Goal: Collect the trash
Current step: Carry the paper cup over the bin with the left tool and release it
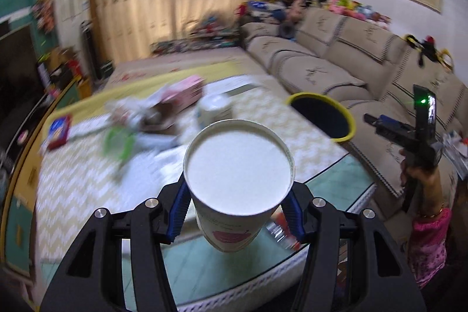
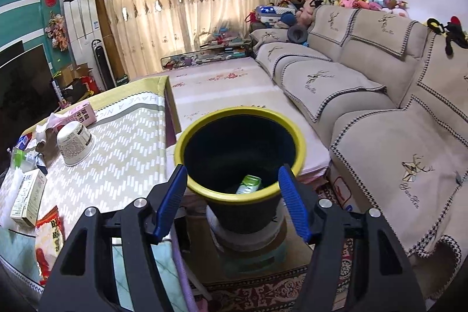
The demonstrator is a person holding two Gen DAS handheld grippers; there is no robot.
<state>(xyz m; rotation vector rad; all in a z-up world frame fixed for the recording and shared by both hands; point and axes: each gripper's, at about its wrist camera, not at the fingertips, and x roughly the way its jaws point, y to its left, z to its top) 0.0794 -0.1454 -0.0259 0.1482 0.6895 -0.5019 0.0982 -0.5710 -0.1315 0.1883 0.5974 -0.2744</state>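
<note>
A white paper cup with a red apple print hangs over the near table edge, its flat white end toward the camera. My left gripper is shut on it, blue pads pressing both sides. The black bin with a yellow rim stands off the table's right side. In the right wrist view my right gripper is open just in front of the bin's rim, with nothing between its fingers. A green and white carton lies inside the bin.
On the table's patterned cloth lie an upturned paper bowl, a pink carton, crumpled tissues, a white box and a red snack bag. A beige sofa runs along the right. The bin rests on a low stand.
</note>
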